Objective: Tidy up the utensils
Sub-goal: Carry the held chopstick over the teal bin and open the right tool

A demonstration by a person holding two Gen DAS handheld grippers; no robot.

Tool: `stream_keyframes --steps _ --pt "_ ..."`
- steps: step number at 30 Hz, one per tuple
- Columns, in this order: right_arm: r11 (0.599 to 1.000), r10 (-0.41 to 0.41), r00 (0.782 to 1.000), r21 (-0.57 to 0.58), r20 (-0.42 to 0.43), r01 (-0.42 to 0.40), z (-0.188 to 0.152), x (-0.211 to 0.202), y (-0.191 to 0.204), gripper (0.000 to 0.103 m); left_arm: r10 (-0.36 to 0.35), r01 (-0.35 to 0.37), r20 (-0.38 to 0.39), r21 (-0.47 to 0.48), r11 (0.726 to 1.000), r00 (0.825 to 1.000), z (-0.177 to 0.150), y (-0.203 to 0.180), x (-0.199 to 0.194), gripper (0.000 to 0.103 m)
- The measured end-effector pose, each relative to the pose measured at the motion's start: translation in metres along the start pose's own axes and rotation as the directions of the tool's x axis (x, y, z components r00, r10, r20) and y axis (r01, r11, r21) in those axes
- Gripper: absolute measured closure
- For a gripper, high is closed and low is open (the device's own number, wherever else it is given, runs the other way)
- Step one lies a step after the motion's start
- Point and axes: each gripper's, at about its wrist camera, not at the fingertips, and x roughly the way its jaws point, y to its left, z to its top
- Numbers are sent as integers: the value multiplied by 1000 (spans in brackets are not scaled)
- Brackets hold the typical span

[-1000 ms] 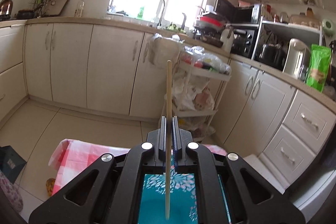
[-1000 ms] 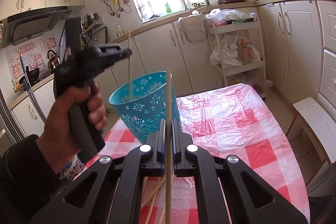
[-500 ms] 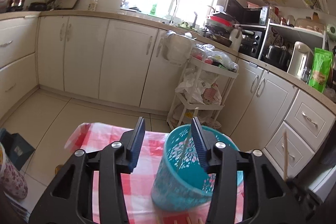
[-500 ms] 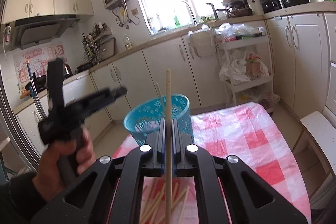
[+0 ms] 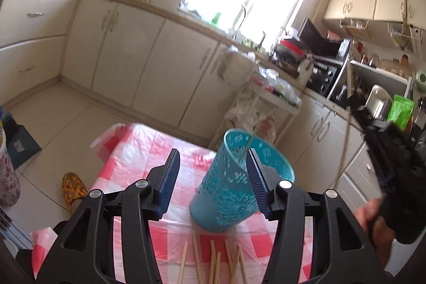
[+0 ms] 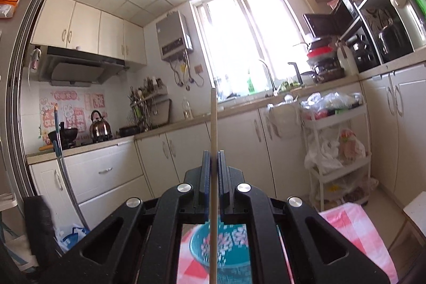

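A turquoise perforated holder (image 5: 234, 188) stands on the red-checked tablecloth (image 5: 138, 153) with one chopstick (image 5: 253, 135) leaning inside it. My left gripper (image 5: 213, 172) is open and empty, just in front of the holder. Several loose chopsticks (image 5: 213, 260) lie on the cloth near me. My right gripper (image 6: 212, 161) is shut on an upright chopstick (image 6: 213, 151) and hovers above the holder (image 6: 229, 246). It shows at the right of the left wrist view (image 5: 394, 151) with its chopstick (image 5: 346, 140).
A white trolley (image 5: 269, 103) with bags stands beyond the table's far edge. Kitchen cabinets (image 5: 127, 44) line the walls. A slipper (image 5: 73, 188) lies on the floor at the left.
My left gripper let its chopstick go into the holder, opened and drew back. My right gripper rose with its chopstick and moved over the holder.
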Motion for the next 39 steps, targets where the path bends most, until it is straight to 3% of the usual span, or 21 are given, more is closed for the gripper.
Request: stream_keyframes --steps 4,12,24,33,39 --pt "1000 -2 1000 11 27 2 1 20 -6 97 -19 17 88 19 1000 996 19 -14 -21 54" --pt "1000 -9 1000 21 5 9 -15 52 -14 97 -44 39 136 40 998 990 49 -35 -30 51" --pt "998 -34 995 46 -89 39 -51 76 -34 97 -31 28 100 29 999 994 47 -36 -23 50" --pt "996 6 992 93 -125 6 -49 69 -38 97 -4 4 77 -2 1000 997 41 -24 -19 50" --pt "996 16 991 88 -129 -4 -37 42 -45 97 8 -6 85 -20 1000 996 40 -14 -25 50"
